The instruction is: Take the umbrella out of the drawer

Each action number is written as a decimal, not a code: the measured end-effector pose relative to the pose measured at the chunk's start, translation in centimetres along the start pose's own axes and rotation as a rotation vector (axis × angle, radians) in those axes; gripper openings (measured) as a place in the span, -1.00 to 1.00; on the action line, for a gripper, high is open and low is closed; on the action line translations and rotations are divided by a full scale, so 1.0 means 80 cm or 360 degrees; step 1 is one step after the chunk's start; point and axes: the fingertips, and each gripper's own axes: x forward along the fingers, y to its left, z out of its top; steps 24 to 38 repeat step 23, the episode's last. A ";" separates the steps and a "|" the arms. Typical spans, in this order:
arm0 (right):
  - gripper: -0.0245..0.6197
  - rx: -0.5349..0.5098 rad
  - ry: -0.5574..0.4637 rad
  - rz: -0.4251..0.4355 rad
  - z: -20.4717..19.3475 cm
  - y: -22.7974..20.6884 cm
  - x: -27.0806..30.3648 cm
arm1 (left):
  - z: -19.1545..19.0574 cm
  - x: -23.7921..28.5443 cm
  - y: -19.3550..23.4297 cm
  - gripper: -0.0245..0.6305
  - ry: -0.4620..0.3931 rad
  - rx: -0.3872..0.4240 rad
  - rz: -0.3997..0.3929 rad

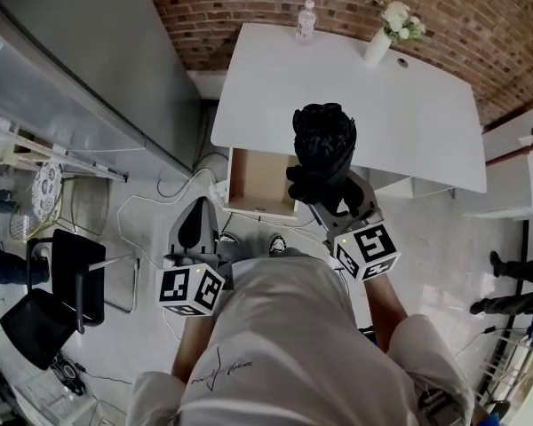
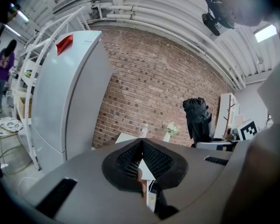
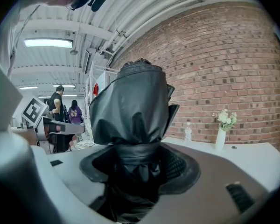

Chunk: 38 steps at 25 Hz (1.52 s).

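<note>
- The folded black umbrella [image 1: 322, 145] stands upright, out of the open drawer [image 1: 259, 183] at its eight o'clock
- The right gripper [image 1: 327, 187] clamps its cinched lower part, jaws wide
- The left gripper [image 1: 195, 227], at seven o'clock, is closed and empty
- Likely light, slick soft fabric over a stiff shaft; the bunched waist gives the surest hold

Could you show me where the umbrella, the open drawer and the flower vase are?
umbrella [image 1: 324, 142], head view, on its folded black fabric.
drawer [image 1: 259, 180], head view, on its bare wooden bottom.
vase [image 1: 377, 49], head view, on its white body.
</note>
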 end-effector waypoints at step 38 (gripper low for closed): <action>-0.11 0.0019 0.0055 0.0074 -0.010 0.001 0.006 | -0.006 0.009 -0.003 -0.87 0.0028 -0.0009 -0.0002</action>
